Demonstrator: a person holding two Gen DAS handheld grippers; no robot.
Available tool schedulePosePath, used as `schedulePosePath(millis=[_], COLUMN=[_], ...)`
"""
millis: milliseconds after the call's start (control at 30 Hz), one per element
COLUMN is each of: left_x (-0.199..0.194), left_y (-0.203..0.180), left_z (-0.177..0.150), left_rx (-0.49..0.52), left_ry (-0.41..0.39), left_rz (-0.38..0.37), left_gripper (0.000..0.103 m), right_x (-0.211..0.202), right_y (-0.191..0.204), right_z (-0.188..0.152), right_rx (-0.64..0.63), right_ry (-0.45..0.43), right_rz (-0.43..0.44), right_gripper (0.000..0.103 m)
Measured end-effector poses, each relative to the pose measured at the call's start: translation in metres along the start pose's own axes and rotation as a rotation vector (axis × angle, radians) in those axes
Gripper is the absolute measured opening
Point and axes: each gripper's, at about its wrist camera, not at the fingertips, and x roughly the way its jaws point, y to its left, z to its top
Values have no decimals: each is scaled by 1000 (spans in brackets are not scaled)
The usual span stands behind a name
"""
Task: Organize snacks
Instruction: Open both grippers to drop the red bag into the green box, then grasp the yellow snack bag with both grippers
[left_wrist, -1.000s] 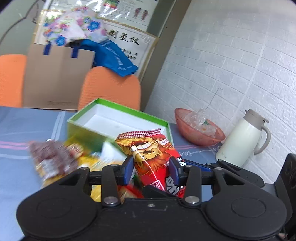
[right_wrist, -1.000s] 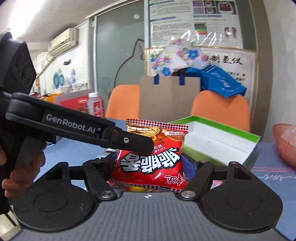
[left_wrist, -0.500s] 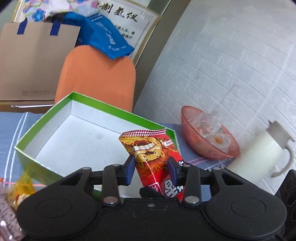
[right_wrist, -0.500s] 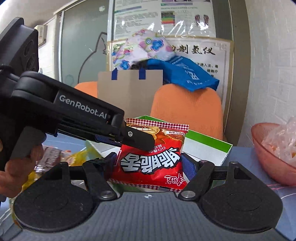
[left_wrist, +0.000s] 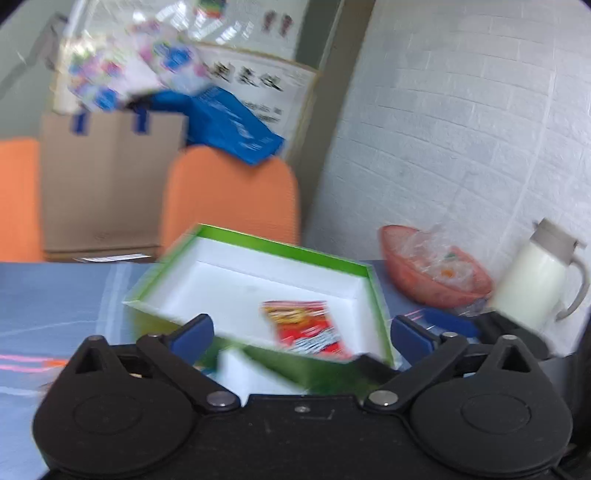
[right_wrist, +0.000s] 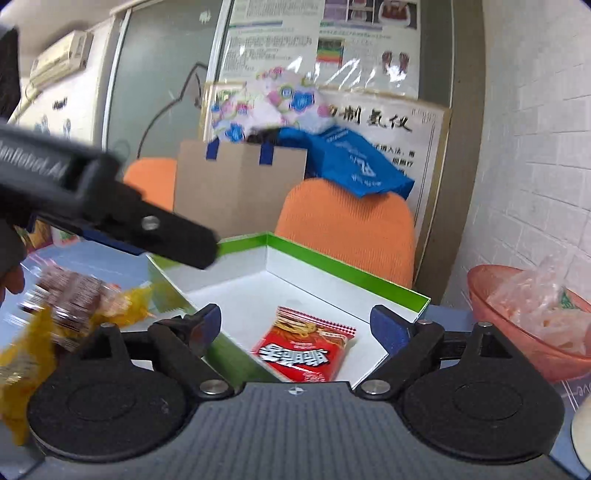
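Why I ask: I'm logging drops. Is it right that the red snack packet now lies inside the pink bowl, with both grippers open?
Not quite. The red snack packet lies inside the green-rimmed box, not the pink bowl, as the right wrist view shows. The left gripper and right gripper are indeed open.

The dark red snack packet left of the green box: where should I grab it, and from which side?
Judging from the blurred right wrist view, the dark red snack packet lies on the yellow packets outside the green box. Probably come from above and pinch across its narrow width, mid-body, so the yellow ones stay behind.
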Motion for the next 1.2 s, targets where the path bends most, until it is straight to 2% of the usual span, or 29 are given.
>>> schedulePosePath(millis=[67,133,233,400,500,567,667,700,767,900,967,1067,1200], left_x=[-23,-42,-57,-61,-59,-55,-45,-40,-36,-52,-63,-73,-70], left_y=[1,5,19,52,69,74,77,79,84,88,88,91,94], left_z=[-12,-28,-51,-83,-88,-89,-89,-89,-94,-107,-116,-119,-117], left_rx=[11,12,-40,-151,-226,-237,-225,-225,-238,-268,-280,-313,-327], left_ry=[-15,-33,-9,55,82,91,116,128,167,191,183,151,155], left_rz=[56,56,63,55,10,-26,-37,-42,-61,-106,-99,-99,-109], left_gripper=[103,103,103,103,103,103,103,93,80,79,83,103,103], right_x=[-24,-42,-57,-70,-72,-71,-71,-69,-62,-47,-46,-46,-44], right_y=[7,15,34,71,91,101,118,122,129,135,135,134,137], right_z=[-1,-6,-17,-42,-47,-46,-46,-45,-45,-49,-51,-53,-52], right_rx=[34,69,117,180,178,164,143,138,133,149,148,138,119], right_ry=[-15,-20,14,88,129,140,141,144,158,203,206,201,199], right_rz=[38,82,150,260,319,356,382,393,417,408,406,412,412], right_gripper=[103,103,103,103,103,103,103,103,103,103,103,103,103])
